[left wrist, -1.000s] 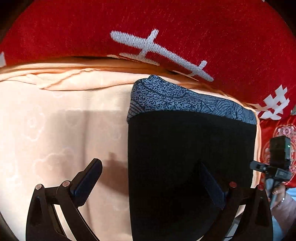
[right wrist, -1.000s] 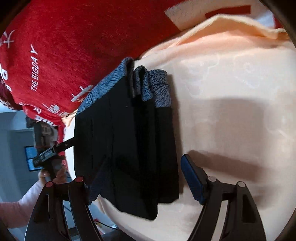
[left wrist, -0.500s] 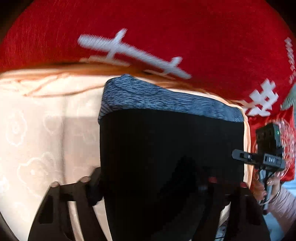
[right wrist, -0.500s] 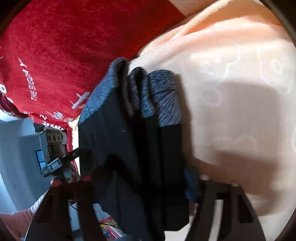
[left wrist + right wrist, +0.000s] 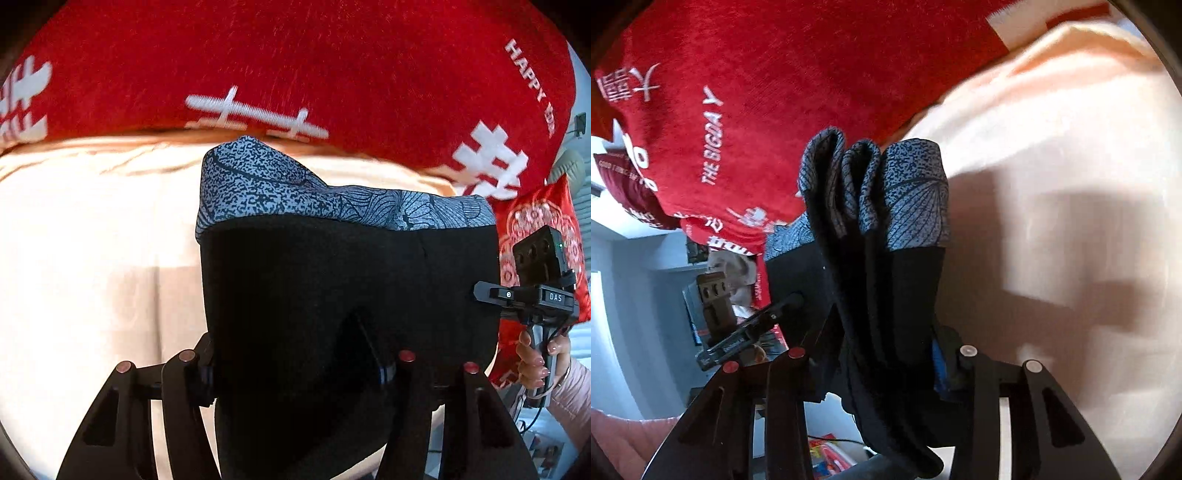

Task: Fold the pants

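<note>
The folded black pants (image 5: 332, 280) with a grey patterned waistband (image 5: 295, 192) lie lengthwise on a peach blanket (image 5: 92, 240). My left gripper (image 5: 295, 365) straddles the near end of the bundle; its jaws are closing, and both pads press into the black fabric. In the right wrist view the pants (image 5: 886, 280) show as several stacked layers seen from the side. My right gripper (image 5: 882, 354) clamps those layers, its jaws closing too, with the blue pad (image 5: 938, 362) against the cloth. The near end of the pants hangs lifted between the two grippers.
A red blanket (image 5: 295, 66) with white lettering lies behind the waistband, and a red patterned cushion (image 5: 535, 221) sits at the right. A hand (image 5: 535, 354) holds the other gripper at the bed's edge. Peach blanket (image 5: 1052, 166) spreads to the right.
Both grippers went from wide open beside the pants to closed on the bundle. The near end of the pants has risen off the blanket with them.
</note>
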